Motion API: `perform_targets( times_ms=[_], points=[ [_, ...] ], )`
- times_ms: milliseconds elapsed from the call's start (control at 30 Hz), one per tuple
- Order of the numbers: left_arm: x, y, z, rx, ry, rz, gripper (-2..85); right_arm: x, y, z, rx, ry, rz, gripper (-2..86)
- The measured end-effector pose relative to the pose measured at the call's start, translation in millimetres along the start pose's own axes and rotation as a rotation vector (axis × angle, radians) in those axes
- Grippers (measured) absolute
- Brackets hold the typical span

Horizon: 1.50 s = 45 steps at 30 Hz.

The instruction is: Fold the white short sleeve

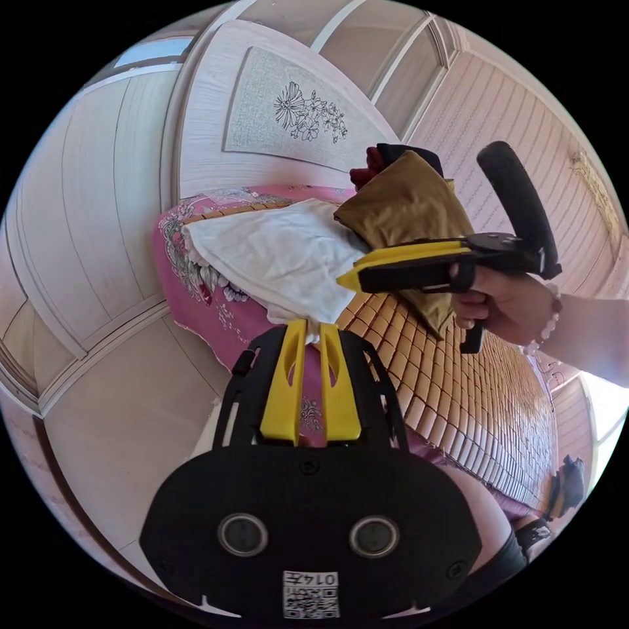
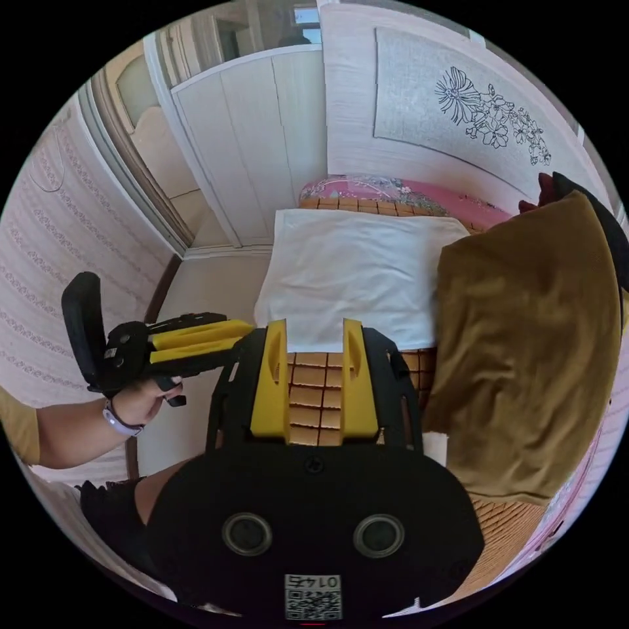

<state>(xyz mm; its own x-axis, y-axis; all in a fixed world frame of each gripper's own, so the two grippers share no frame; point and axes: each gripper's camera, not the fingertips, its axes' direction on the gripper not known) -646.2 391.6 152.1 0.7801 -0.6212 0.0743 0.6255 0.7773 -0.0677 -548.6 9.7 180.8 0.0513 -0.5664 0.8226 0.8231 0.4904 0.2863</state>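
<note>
Bamboo mat [image 2: 321, 386] w/ white short sleeve [image 2: 354, 282]; left gripper [image 1: 313, 327] pinching it.

The white short sleeve [image 2: 354, 275] is soft matt cloth; the bed mat [image 1: 458, 386] is glossy woven tiles; both claws look matt plastic.

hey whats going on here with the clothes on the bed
A person holds a claw in each hand, folding a white short sleeve on a bamboo mat laid on the bed. The left claw is shut on one corner of the white garment, lifting it slightly. The right claw is open, hovering above the garment's near edge without gripping. A mustard-brown garment lies beside it.
</note>
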Motion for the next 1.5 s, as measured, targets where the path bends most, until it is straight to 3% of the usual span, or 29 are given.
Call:
perform_targets(
  times_ms=[67, 200, 500, 667, 900, 1000, 1100, 1167, 1233, 1300, 1367, 1500],
  points=[
    [-3.0, -4.0, 1.3, -0.044, 0.016, -0.012, 0.6, 12.3, -9.6, 25.7, -0.122, -0.034, 0.027, 8.4],
    [3.9, -19.2, -28.0, 0.052, 0.017, 0.007, -0.8, 31.8, -20.7, -4.6, -0.11, -0.135, 0.039, 0.9],
    [112.9, -132.6, -170.4, 0.571, 0.259, 0.22, -1.0, 80.3, 6.8, -267.5, 0.526, -0.163, 0.084, -0.1],
    [209.8, -165.8, -228.4, 0.628, 0.416, 0.426, -1.0, 101.4, 106.9, -408.7, 0.791, -0.147, 0.147, -0.1],
    [377.5, -134.2, -236.3, 0.526, 0.602, 0.708, -1.0, 112.0, 272.1, -496.0, 0.947, -0.081, 0.279, 0.1],
    [433.0, -79.4, -204.2, 0.332, 0.809, 0.814, -1.0, 94.7, 362.1, -503.1, 0.861, 0.005, 0.35, 0.3],
    [474.2, 7.3, -142.8, 0.113, 0.94, 0.865, -1.0, 69.1, 460.9, -471.6, 0.648, 0.151, 0.454, 0.8],
    [487.4, 58.9, -96.0, -0.003, 0.917, 0.852, -1.0, 56.8, 545.9, -423.1, 0.471, 0.229, 0.609, 1.4],
    [494.1, 97.7, -39.9, -0.228, 0.856, 0.761, -1.0, 54.3, 610.1, -387.1, 0.337, 0.217, 0.835, 2.1],
    [498.5, 130.3, 16.9, -0.5, 0.917, 0.68, -1.0, 47.4, 663.7, -360.3, 0.258, 0.13, 0.988, 3.4],
    [504.6, 139.9, 42.4, -0.59, 0.885, 0.651, -1.0, 36.9, 713.3, -344.1, 0.287, 0.07, 1.133, 5.5],
    [540.1, 131.7, 79.3, -0.595, 0.775, 0.708, -1.0, 45.8, 741.1, -341.9, 0.33, 0.078, 1.208, 6.3]
  ],
)
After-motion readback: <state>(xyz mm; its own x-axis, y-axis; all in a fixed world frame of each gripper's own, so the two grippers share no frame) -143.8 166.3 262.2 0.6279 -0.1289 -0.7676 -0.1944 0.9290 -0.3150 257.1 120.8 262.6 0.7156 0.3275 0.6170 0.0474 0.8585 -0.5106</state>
